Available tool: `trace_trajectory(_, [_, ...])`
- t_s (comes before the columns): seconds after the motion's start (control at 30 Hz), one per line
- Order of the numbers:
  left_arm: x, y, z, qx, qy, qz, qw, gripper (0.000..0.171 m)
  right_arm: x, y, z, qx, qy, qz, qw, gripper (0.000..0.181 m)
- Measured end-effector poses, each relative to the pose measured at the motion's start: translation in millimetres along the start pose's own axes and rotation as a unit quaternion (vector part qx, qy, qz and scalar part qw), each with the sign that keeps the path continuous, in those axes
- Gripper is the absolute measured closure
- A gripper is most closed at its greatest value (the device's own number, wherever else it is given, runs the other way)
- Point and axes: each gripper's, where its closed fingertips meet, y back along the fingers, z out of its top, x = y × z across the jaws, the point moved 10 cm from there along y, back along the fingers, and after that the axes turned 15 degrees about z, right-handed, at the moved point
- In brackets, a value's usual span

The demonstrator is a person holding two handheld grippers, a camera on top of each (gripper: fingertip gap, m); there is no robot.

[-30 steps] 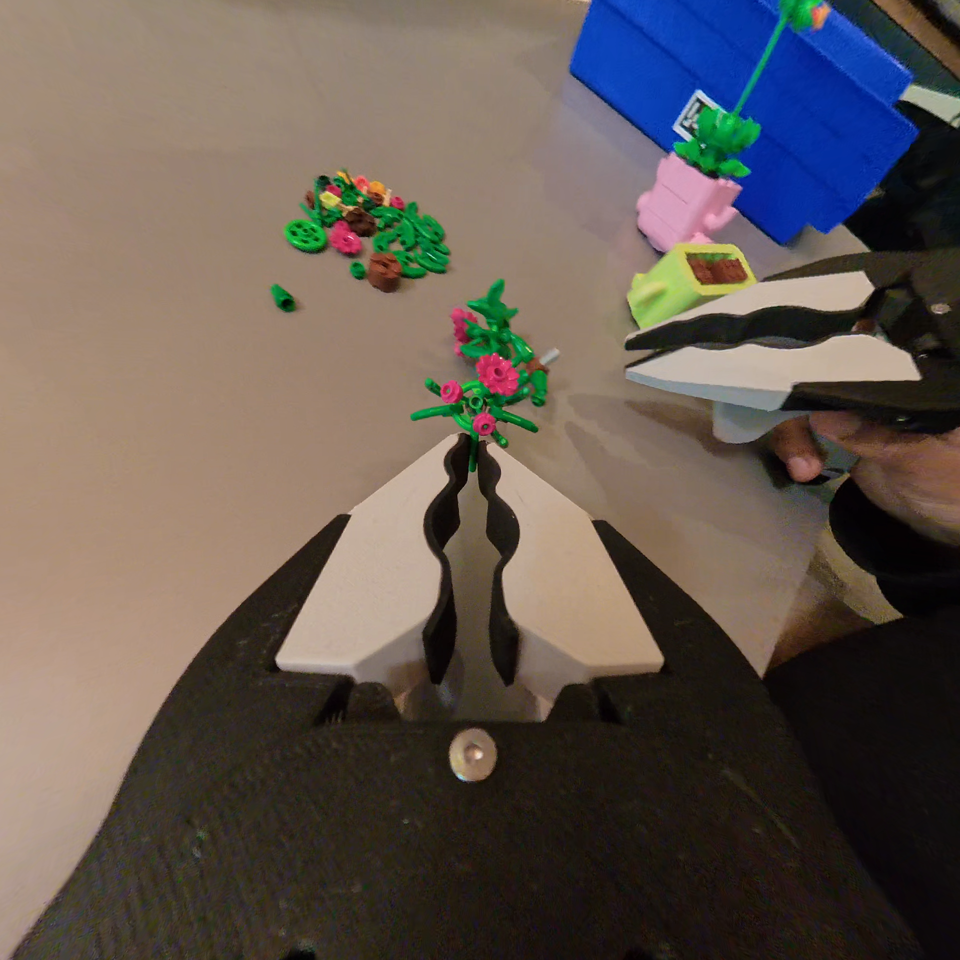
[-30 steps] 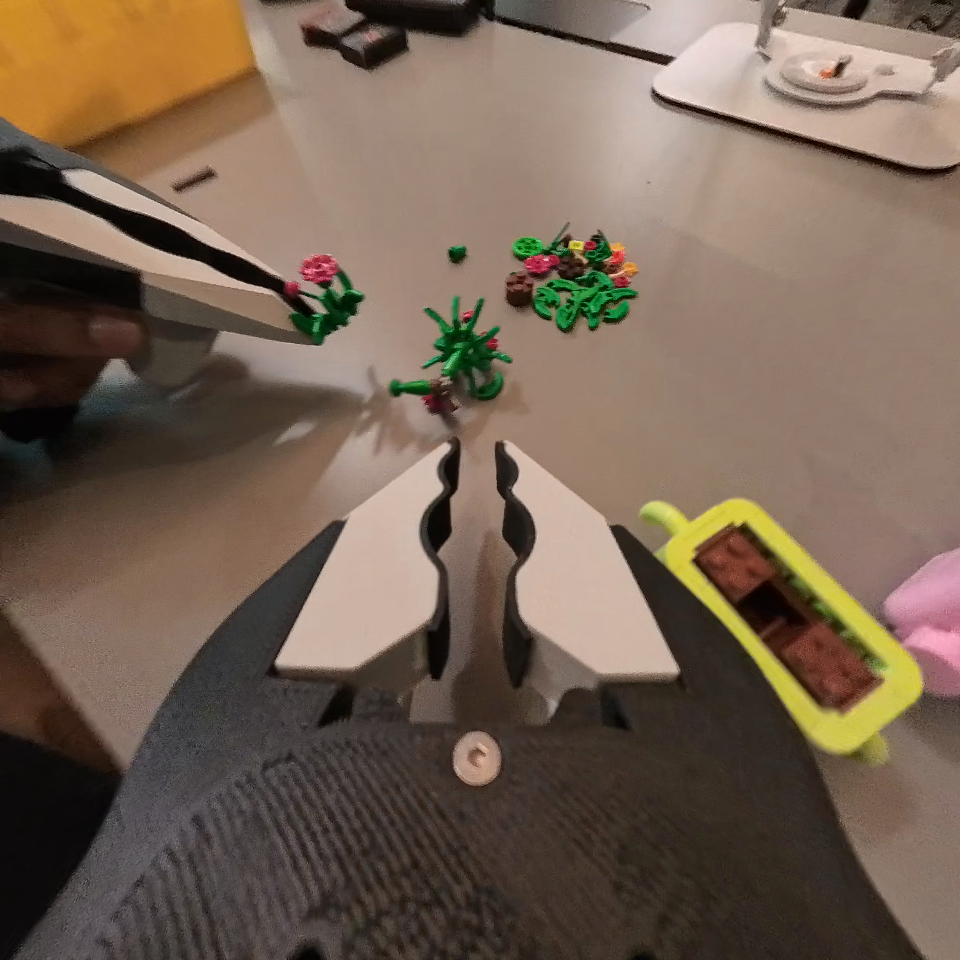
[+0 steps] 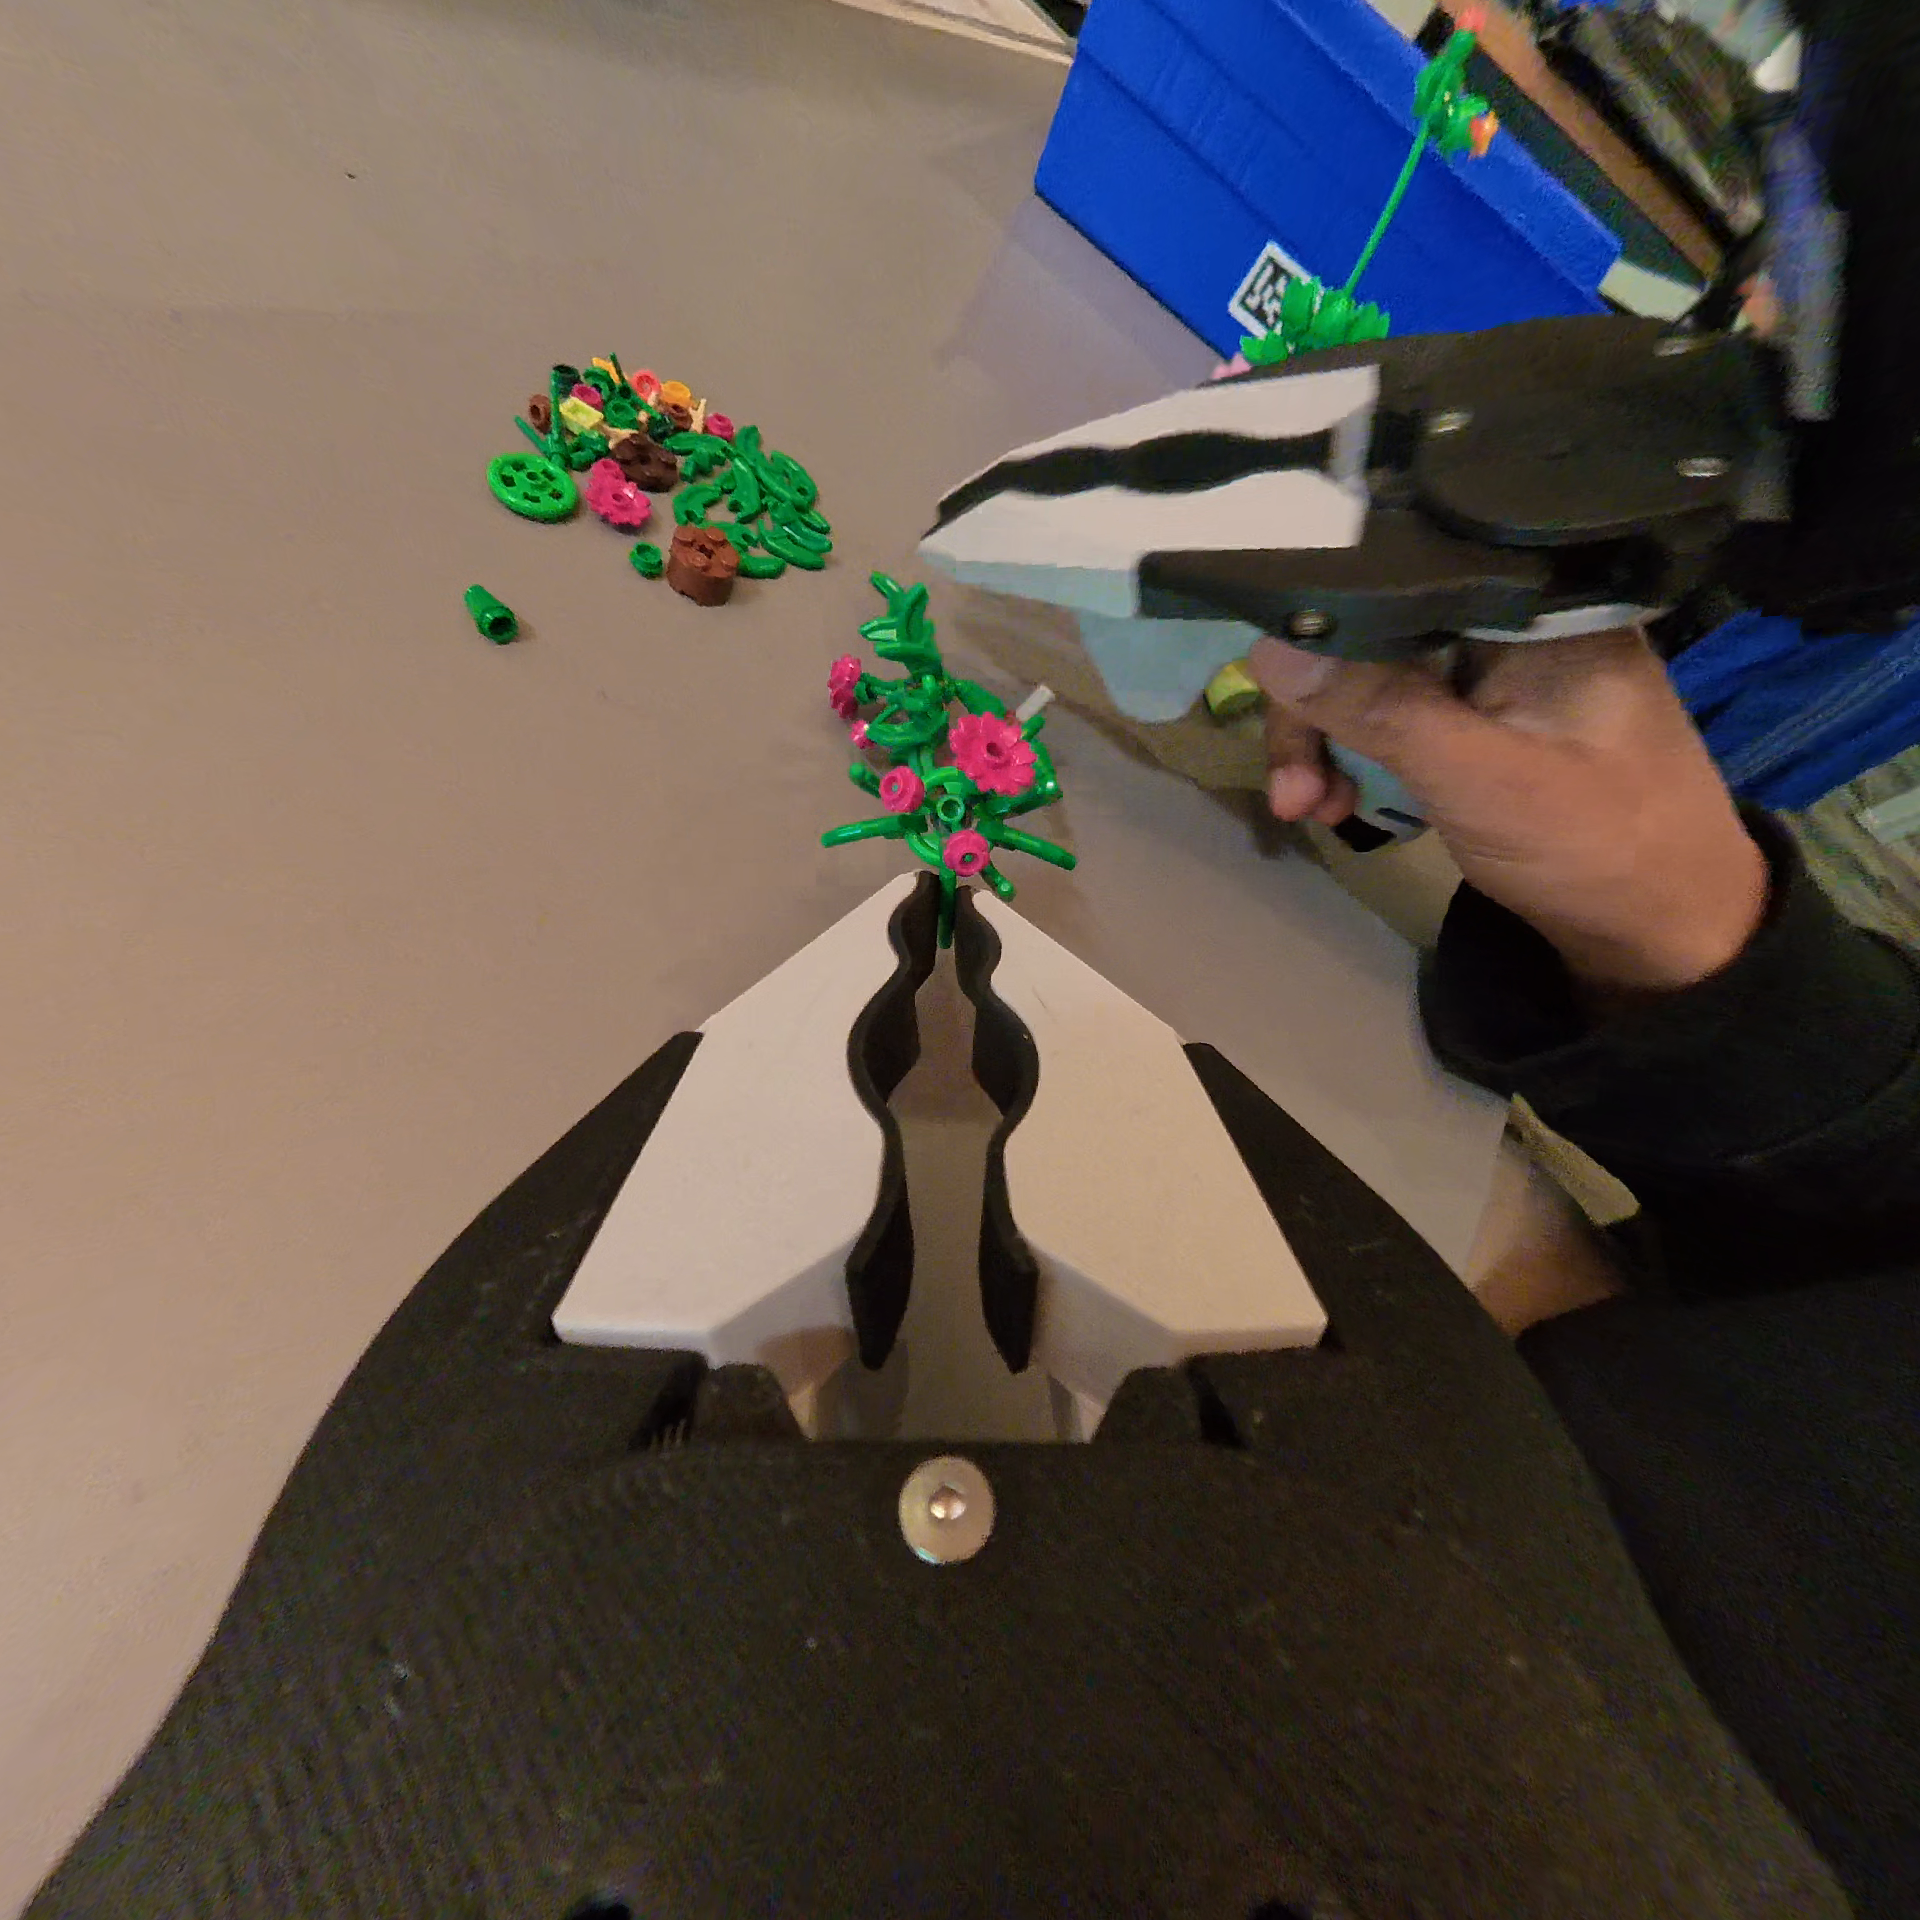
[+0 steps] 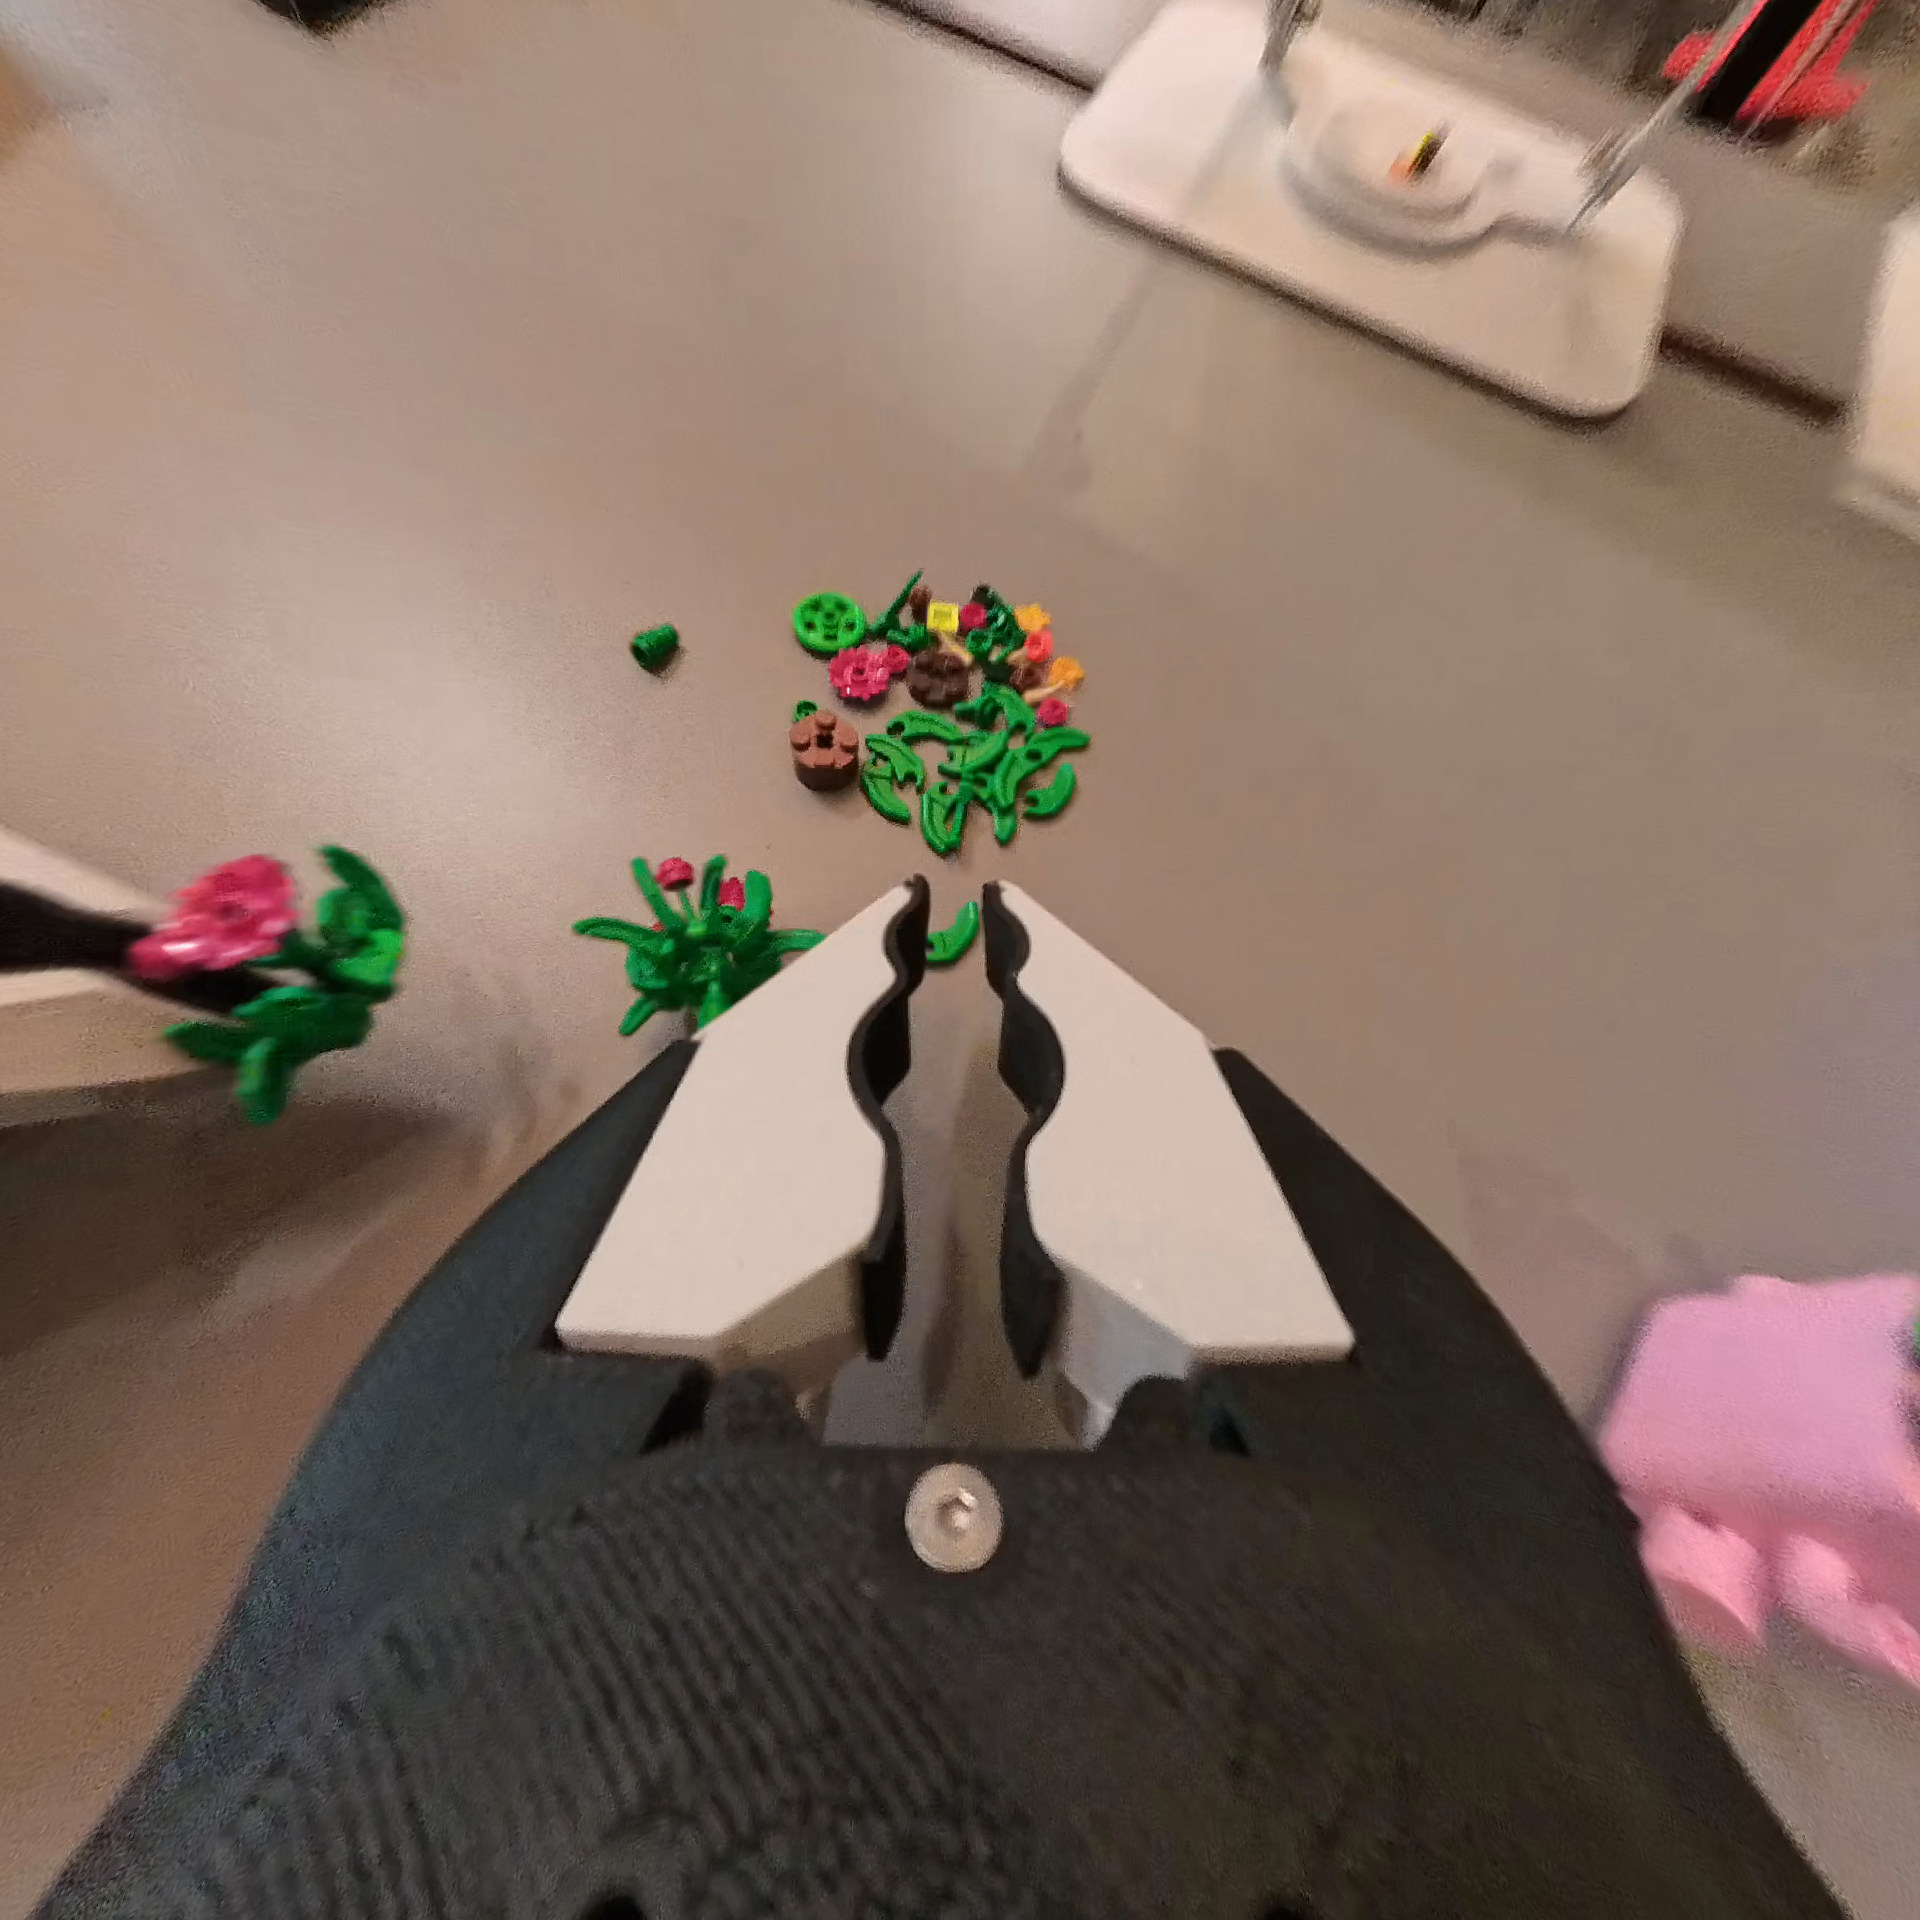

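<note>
My left gripper (image 3: pixel 945 891) is shut on the green stem of a toy sprig (image 3: pixel 961 795) with pink flowers and holds it above the grey table (image 3: pixel 312 831). A second sprig (image 3: pixel 902 665) lies on the table just beyond it. My right gripper (image 4: pixel 951 899) is empty, its jaws almost closed with a narrow gap. It hovers next to the lying sprig (image 4: pixel 696 951), short of a pile of small toy plant pieces (image 4: pixel 945 707). In the right wrist view the held sprig (image 4: pixel 270 966) shows at the left. The right gripper (image 3: pixel 940 535) also shows in the left wrist view.
A small green cone (image 3: pixel 490 613) lies apart from the pile (image 3: pixel 665 468). A blue box (image 3: pixel 1247 156) stands at the back right, a tall green stem (image 3: pixel 1392 187) in front of it. A pink pot (image 4: pixel 1787 1455) is at the right. A white base (image 4: pixel 1371 239) sits far back. Left tips to right tips: about 11 cm.
My right gripper has moved forward over the table towards the lying sprig and the pile, and the lime planter has left its view. My left gripper still holds the sprig.
</note>
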Motion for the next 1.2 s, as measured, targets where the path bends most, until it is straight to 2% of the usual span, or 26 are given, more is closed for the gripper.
trace_trajectory(0.07, [-3, -4, -1, 0.021, -0.015, -0.011, 1.0, 0.171, 11, 21, 0, -0.045, 0.036, -0.008, 0.998, 0.169])
trace_trajectory(0.17, [-10, -7, -10, 0.085, -0.057, -0.031, 0.994, 0.171, 34, 44, -9, -0.097, 0.098, 0.061, 0.989, 0.16])
trace_trajectory(0.23, [-14, -5, -18, 0.119, -0.097, -0.022, 0.988, 0.171, 47, 52, -23, -0.101, 0.11, 0.115, 0.982, 0.16])
trace_trajectory(0.37, [-21, 2, -24, 0.116, -0.141, -0.026, 0.983, 0.171, 63, 56, -48, -0.058, 0.097, 0.233, 0.966, 0.162])
trace_trajectory(0.5, [-29, 3, -27, 0.119, -0.177, -0.047, 0.976, 0.171, 64, 58, -51, -0.044, 0.112, 0.254, 0.96, 0.172])
trace_trajectory(0.63, [-30, 2, -28, 0.122, -0.185, -0.057, 0.973, 0.171, 55, 55, -58, 0.006, 0.134, 0.234, 0.963, 0.174])
trace_trajectory(0.83, [-30, 1, -27, 0.126, -0.188, -0.068, 0.972, 0.171, 54, 55, -59, 0.015, 0.119, 0.296, 0.948, 0.171])
trace_trajectory(1.0, [-33, 2, -29, 0.126, -0.203, -0.076, 0.968, 0.171, 59, 45, -60, 0.058, 0.132, 0.304, 0.942, 0.173])
trace_trajectory(1.07, [-33, 2, -29, 0.125, -0.203, -0.072, 0.968, 0.171, 61, 43, -59, 0.062, 0.146, 0.304, 0.939, 0.18])
trace_trajectory(1.2, [-31, 2, -28, 0.125, -0.19, -0.072, 0.971, 0.171, 59, 42, -57, 0.058, 0.136, 0.32, 0.936, 0.181])
